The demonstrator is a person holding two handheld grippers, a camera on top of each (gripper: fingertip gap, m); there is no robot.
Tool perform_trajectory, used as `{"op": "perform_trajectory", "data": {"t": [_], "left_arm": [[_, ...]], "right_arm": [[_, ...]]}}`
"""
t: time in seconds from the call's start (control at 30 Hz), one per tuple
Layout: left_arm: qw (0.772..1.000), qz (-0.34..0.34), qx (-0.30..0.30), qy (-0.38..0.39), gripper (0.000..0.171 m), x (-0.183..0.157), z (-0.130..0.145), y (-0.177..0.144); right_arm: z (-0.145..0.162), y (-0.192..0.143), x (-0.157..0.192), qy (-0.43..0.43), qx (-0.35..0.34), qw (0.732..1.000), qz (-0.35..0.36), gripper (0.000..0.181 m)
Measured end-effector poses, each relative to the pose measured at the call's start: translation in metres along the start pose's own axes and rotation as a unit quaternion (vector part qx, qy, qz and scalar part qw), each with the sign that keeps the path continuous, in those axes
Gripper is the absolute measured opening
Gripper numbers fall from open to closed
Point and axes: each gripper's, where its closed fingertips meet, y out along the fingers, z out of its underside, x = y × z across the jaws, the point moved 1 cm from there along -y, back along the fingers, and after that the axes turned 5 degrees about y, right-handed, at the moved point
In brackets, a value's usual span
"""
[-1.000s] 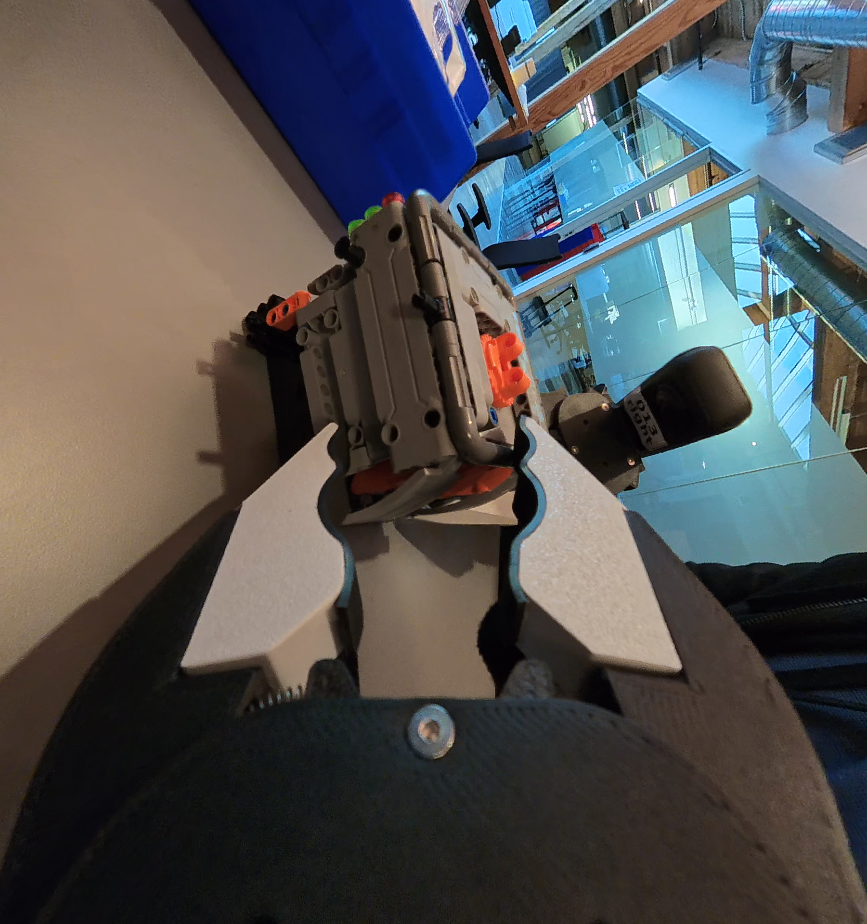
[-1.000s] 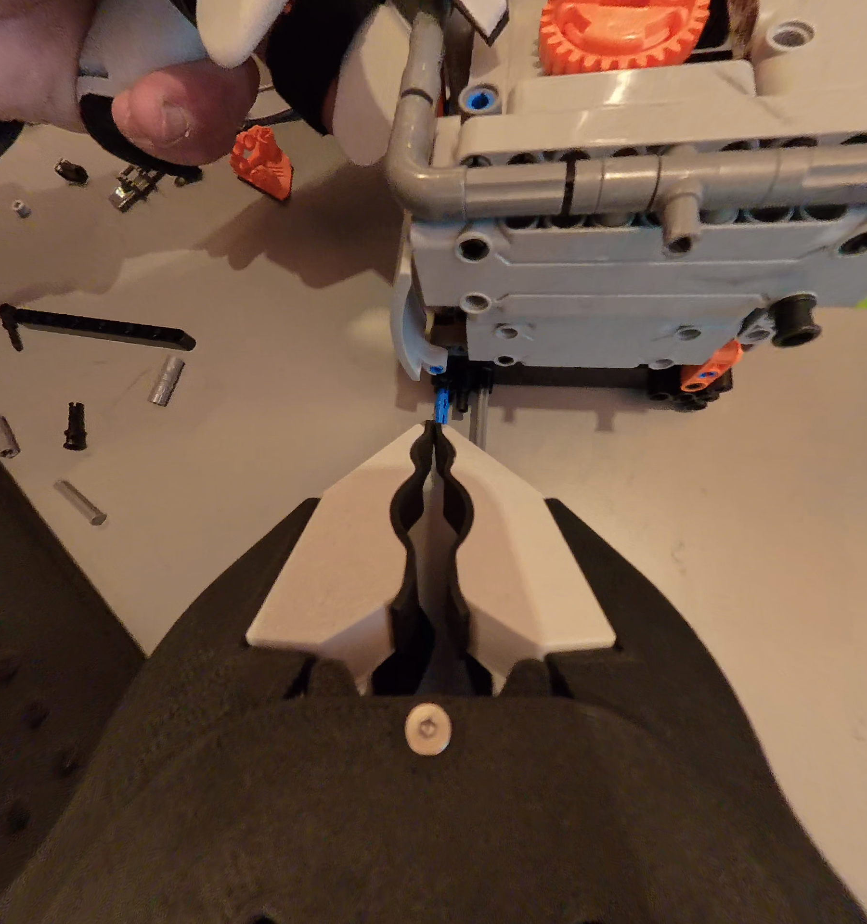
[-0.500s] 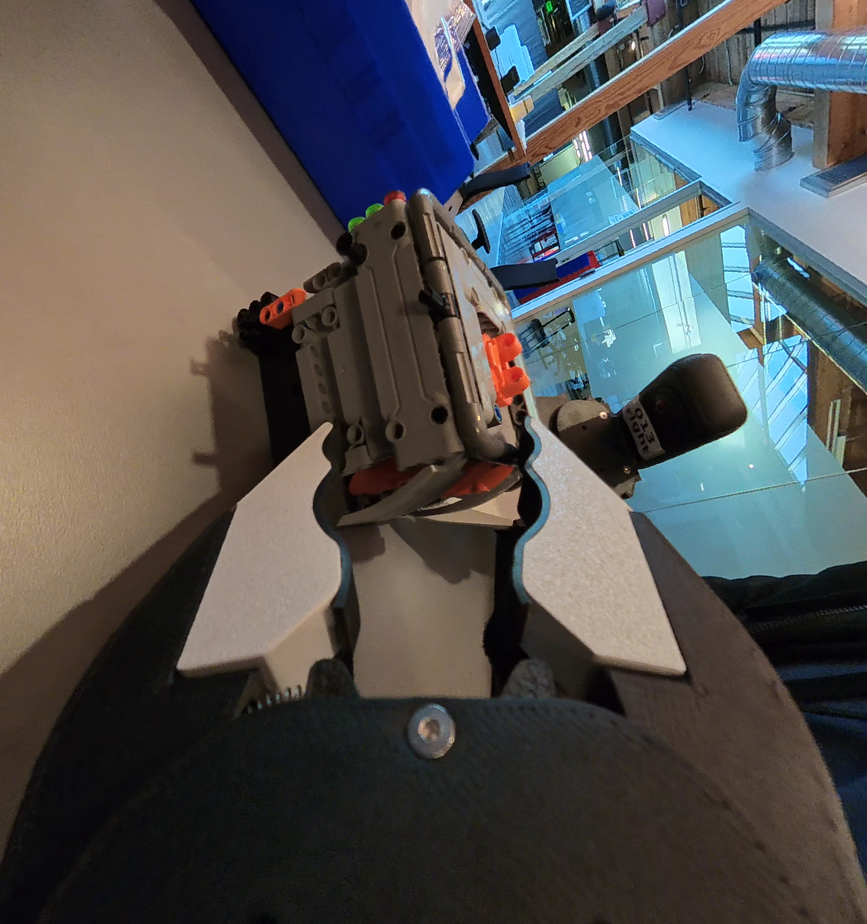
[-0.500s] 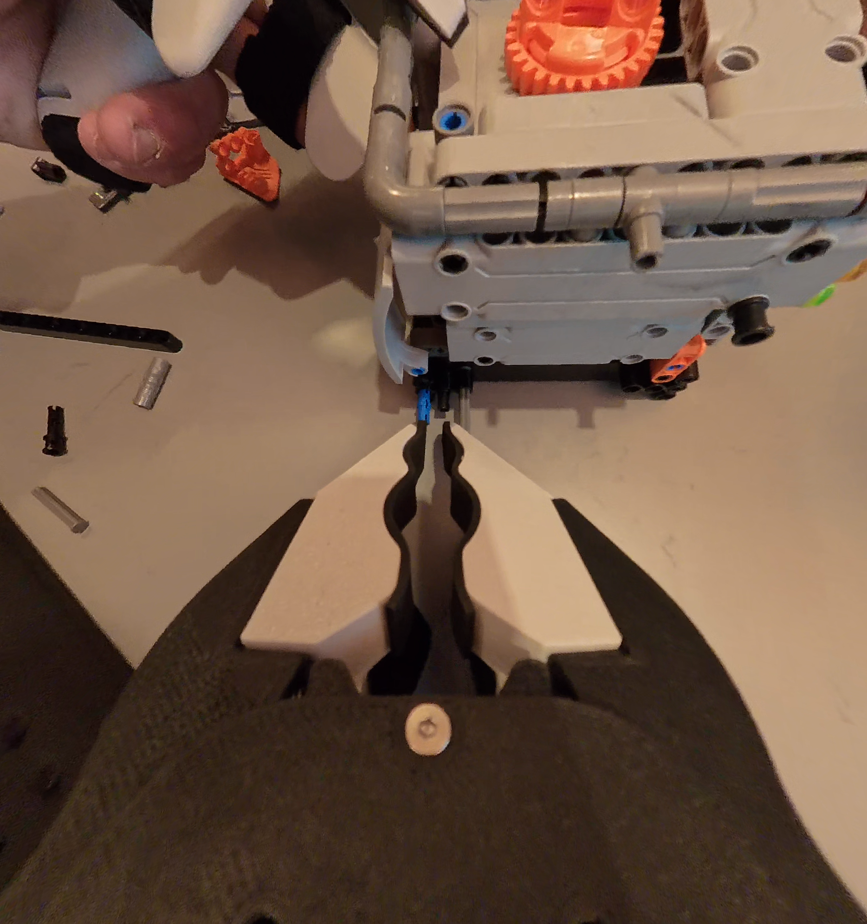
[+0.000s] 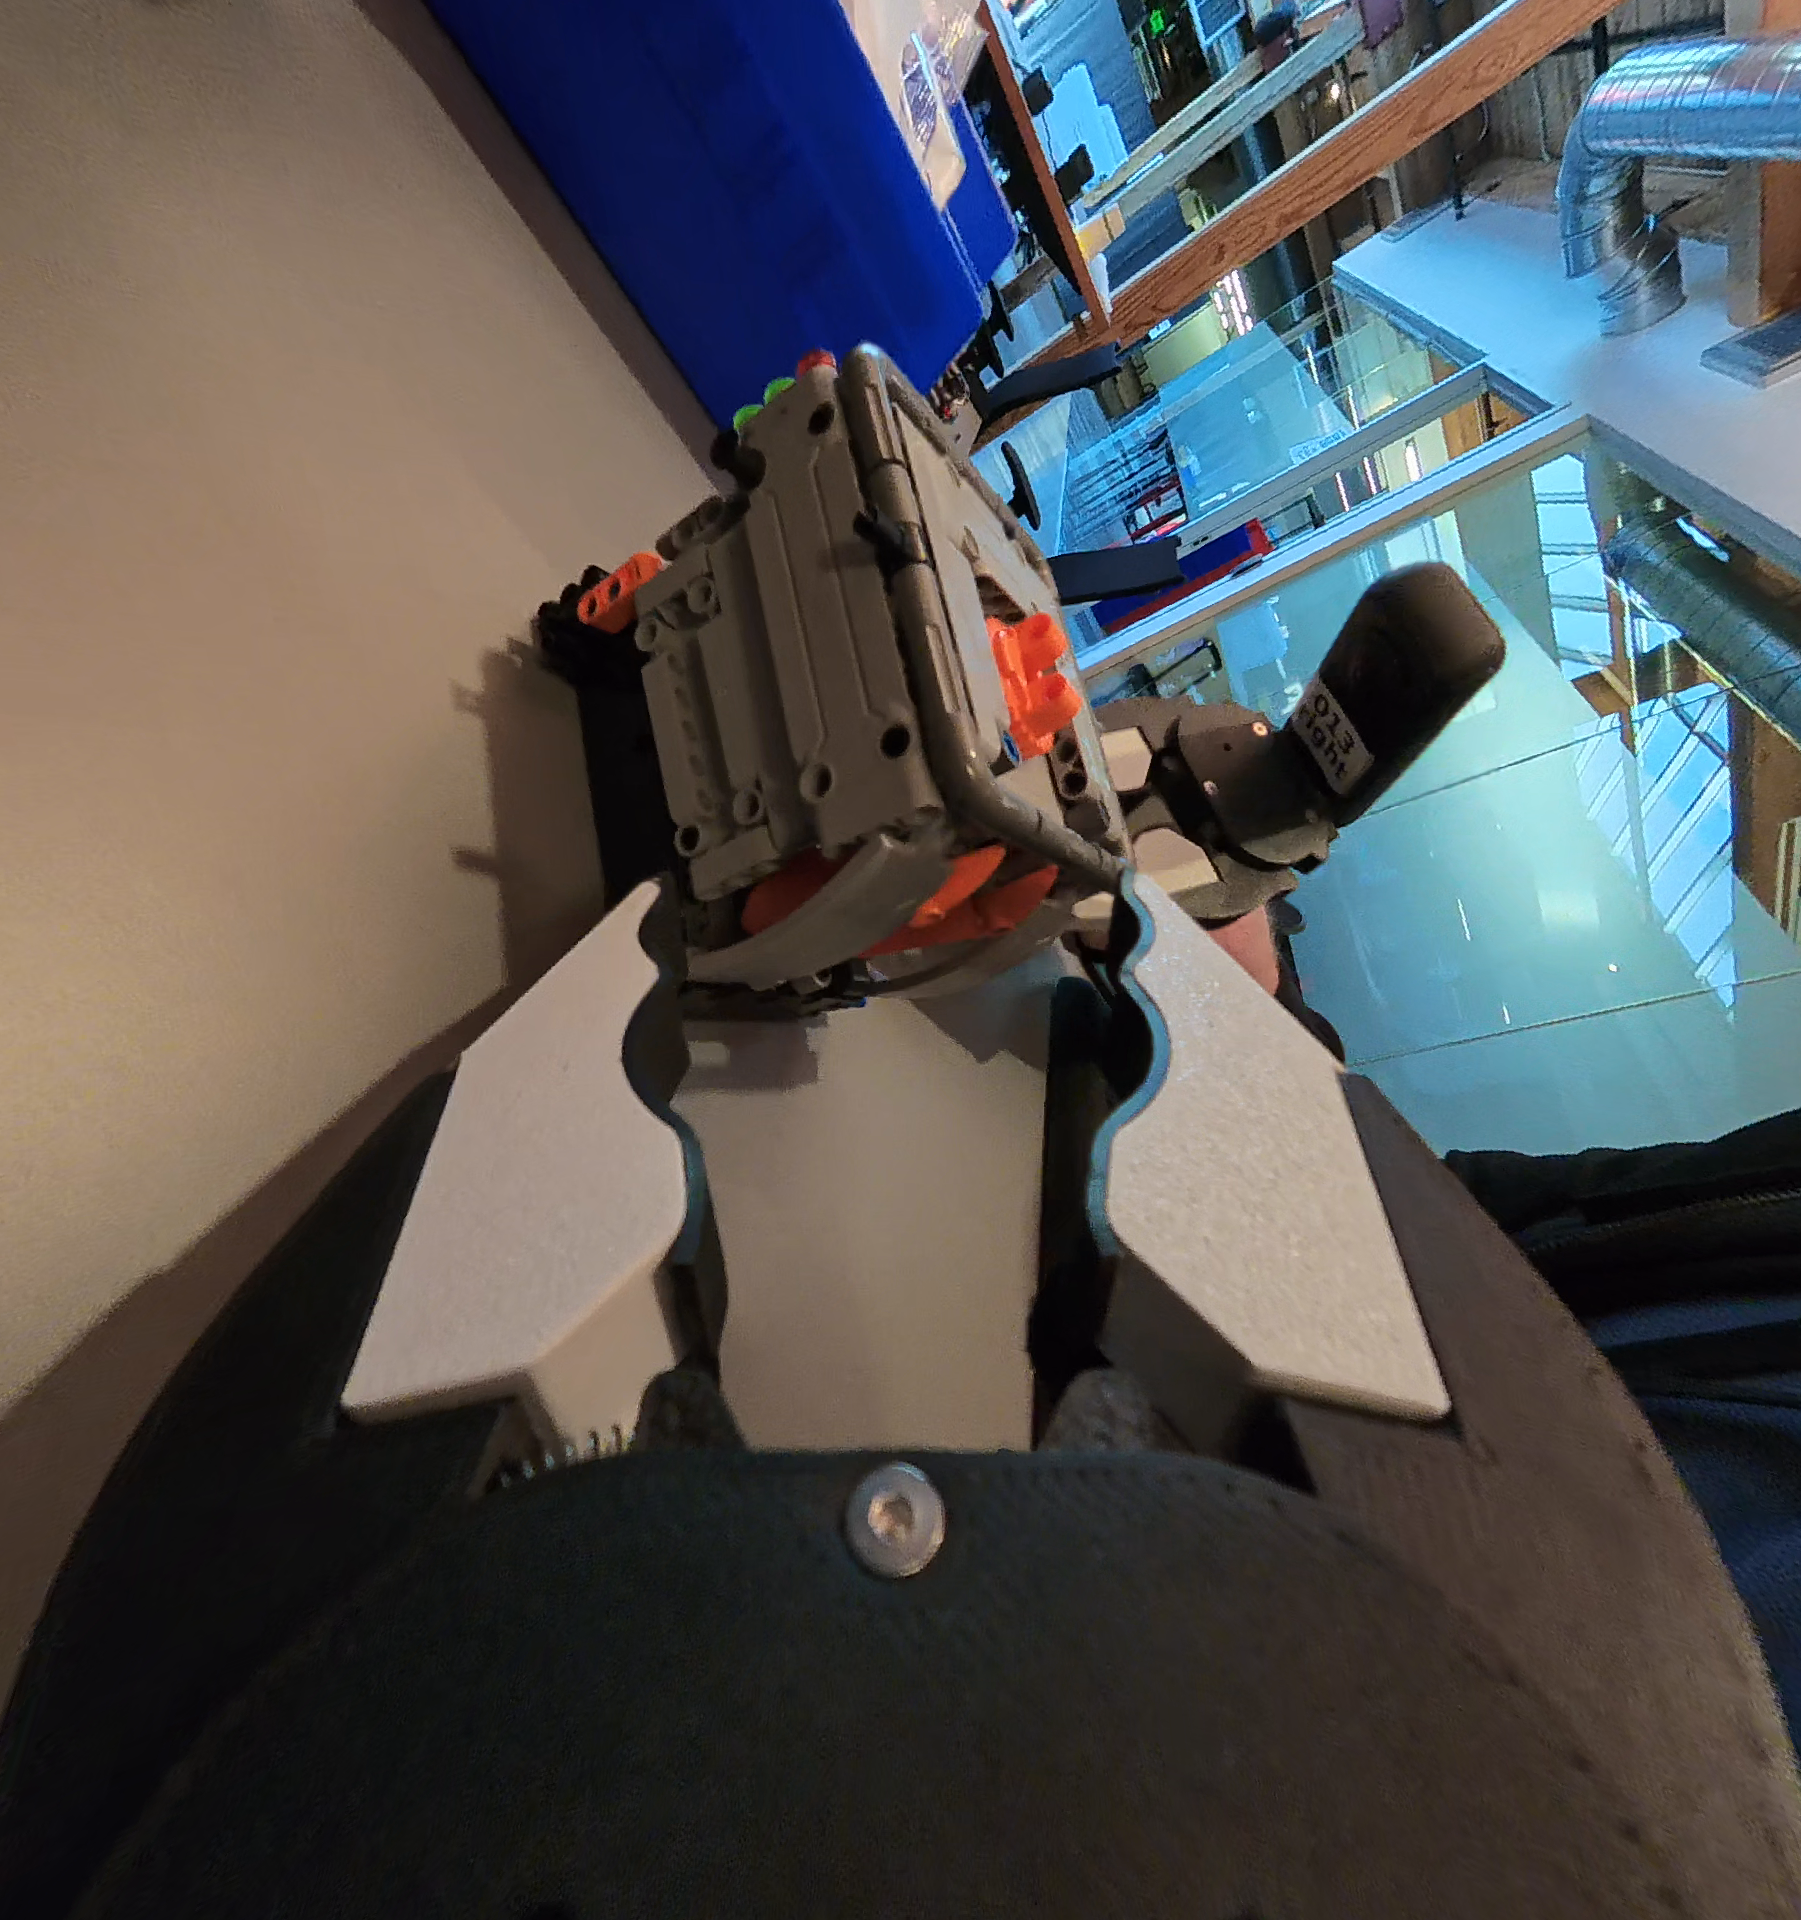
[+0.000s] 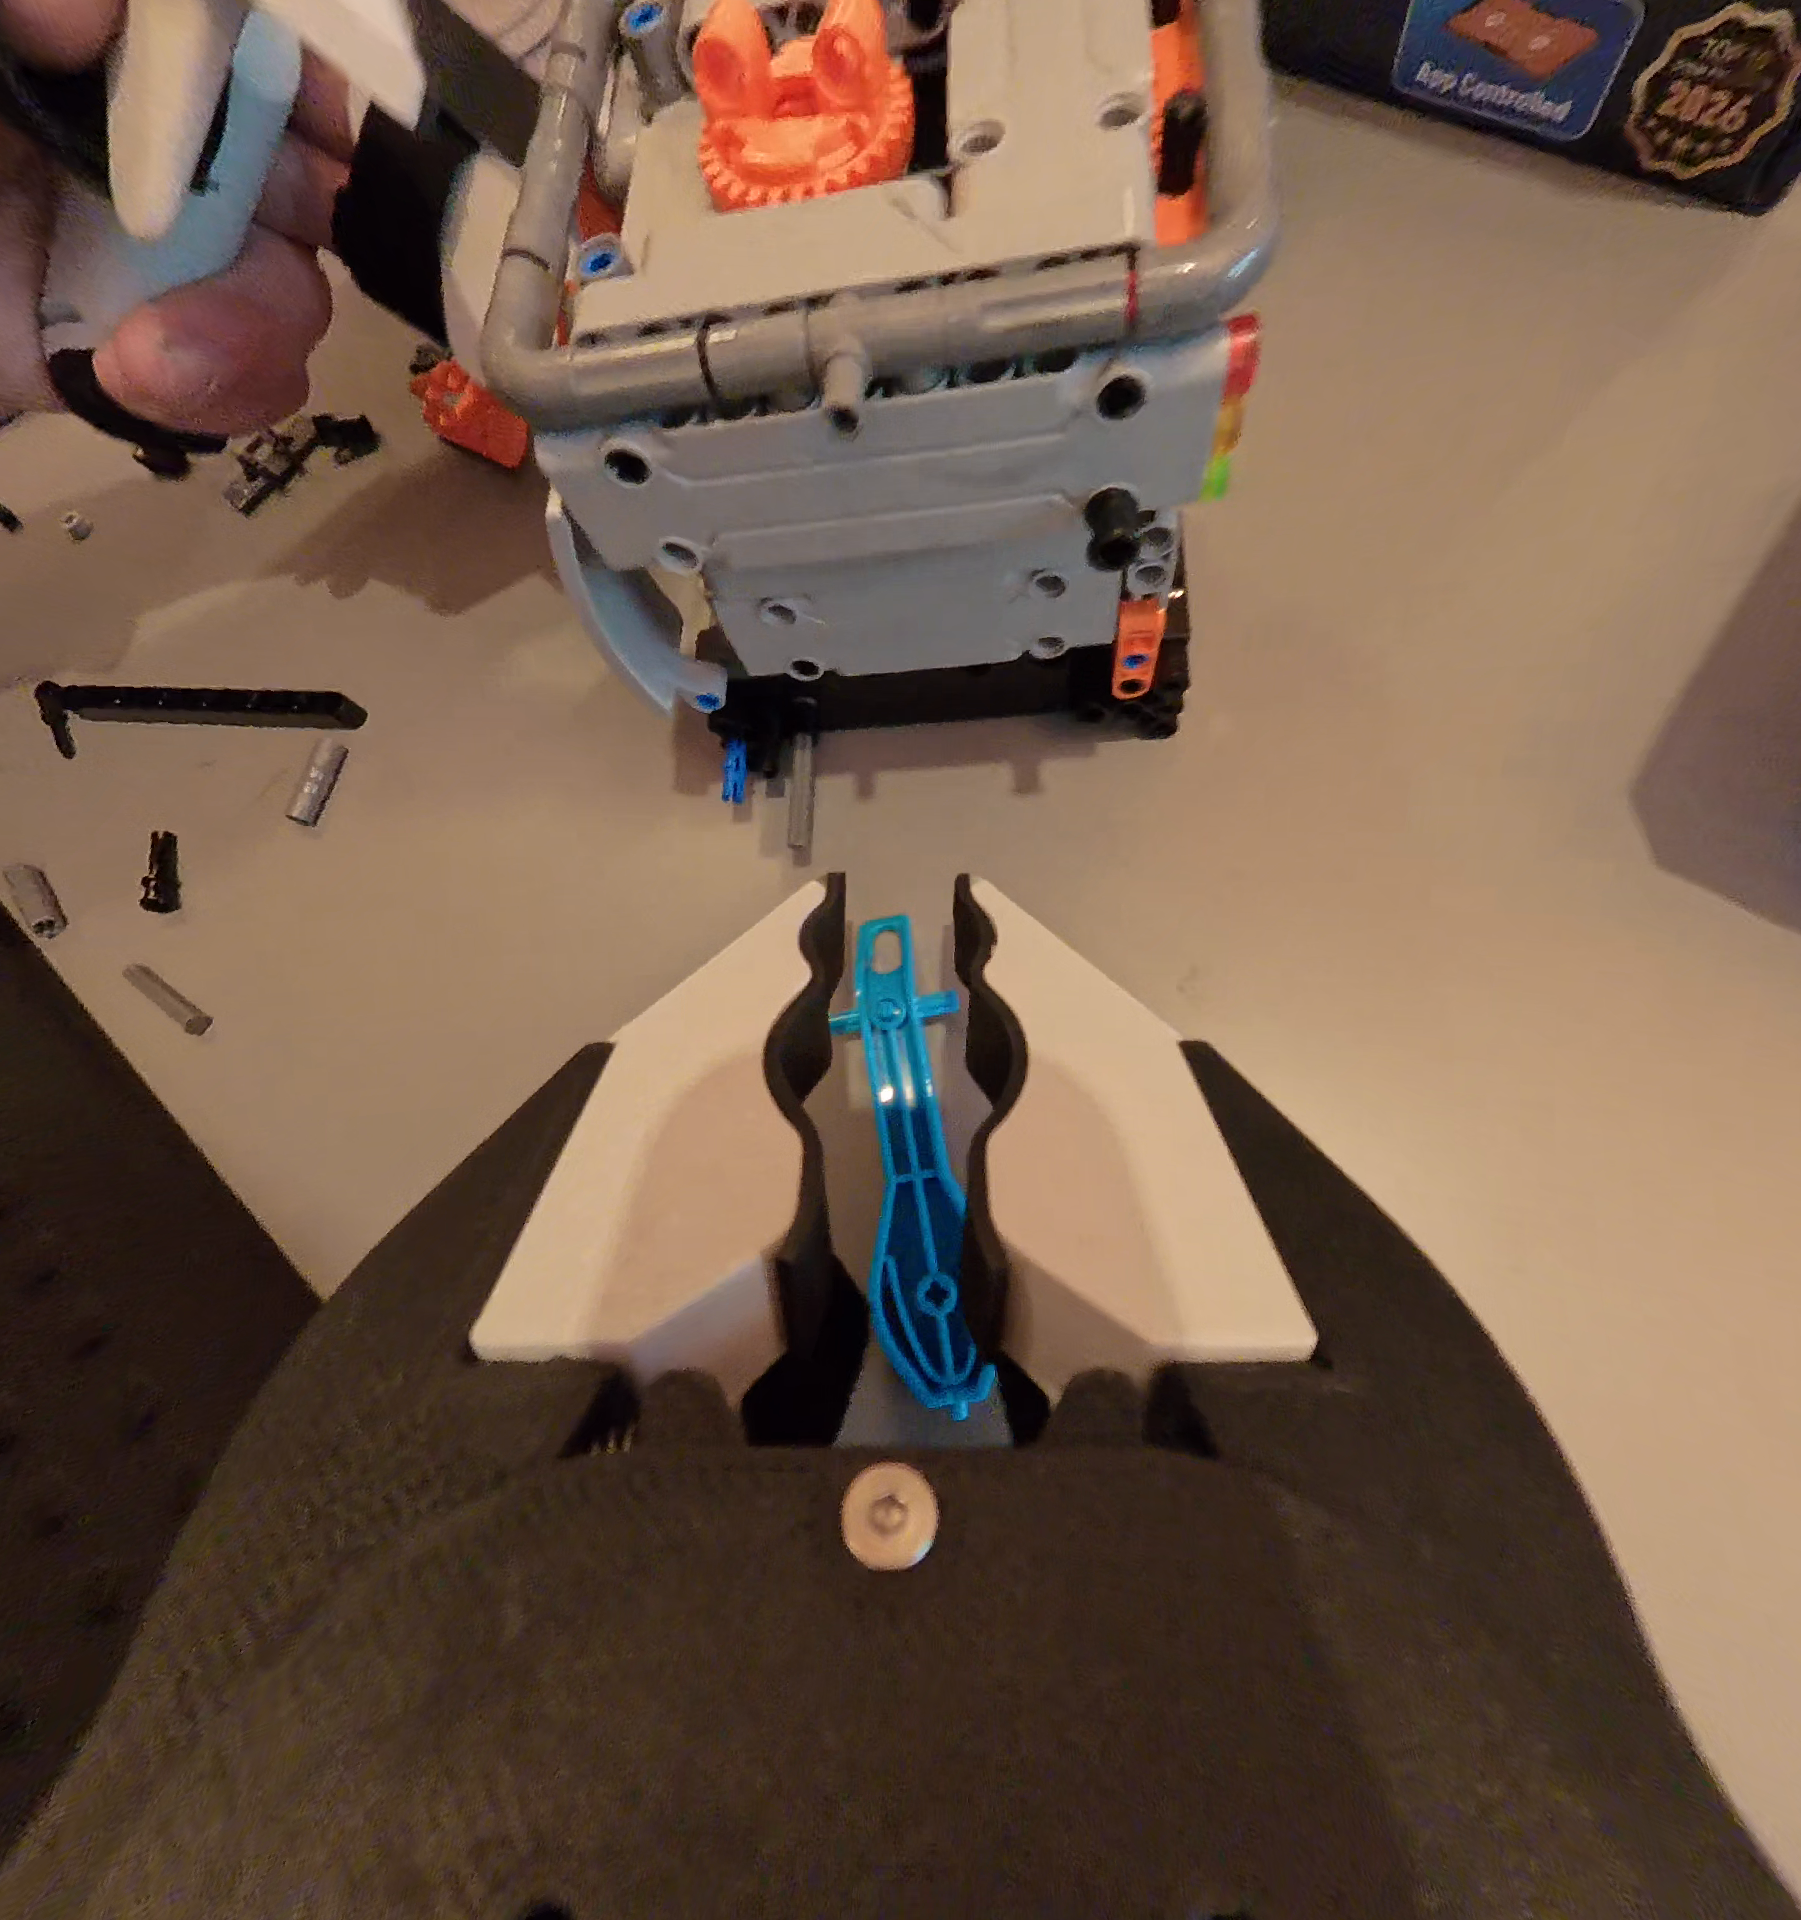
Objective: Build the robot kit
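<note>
My left gripper (image 5: 891, 914) is shut on a grey brick-built vehicle model (image 5: 802, 665) with orange parts, which stands on the pale table (image 5: 200, 623). The model also shows in the right wrist view (image 6: 875, 499), with an orange gear (image 6: 792, 114) on top. There the left gripper (image 6: 189, 135) and a hand hold its left end. My right gripper (image 6: 898, 883) is open a short way in front of the model's side. A translucent blue curved piece (image 6: 911, 1164) lies lengthwise in the gap between its fingers. A blue pin (image 6: 733, 774) and a grey axle (image 6: 799, 800) stick out of the model's base.
Loose parts lie left of the model: a black beam (image 6: 210, 707), grey sleeves (image 6: 314, 779), a black pin (image 6: 158, 871), an orange piece (image 6: 465, 410). A dark printed box (image 6: 1561, 94) stands at the back right. A blue bin (image 5: 771, 177) stands beyond the model. The left gripper's tips are roughly 12 centimeters from the right gripper's. Both grippers' tips are roughly 20 centimeters from the black beam (image 6: 210, 707).
My right gripper was shut close against the model's base. It has opened and drawn back, and the blue piece now shows between its fingers. My left gripper keeps its hold.
</note>
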Motion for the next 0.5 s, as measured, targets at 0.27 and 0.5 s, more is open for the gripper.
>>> {"op": "perform_trajectory", "data": {"t": [0.27, 0.5], "left_arm": [[0.998, -0.055, -0.037, 0.009, 0.084, -0.025, 0.014, -0.005], [0.993, -0.08, -0.083, 0.007, 0.086, -0.032, 0.01, 0.001]], "right_arm": [[-0.037, -0.006, -0.032, 0.024, -0.05, 0.997, -0.047, 0.048], [-0.052, 0.027, -0.021, -0.065, -0.019, 0.985, -0.161, 0.084]]}}
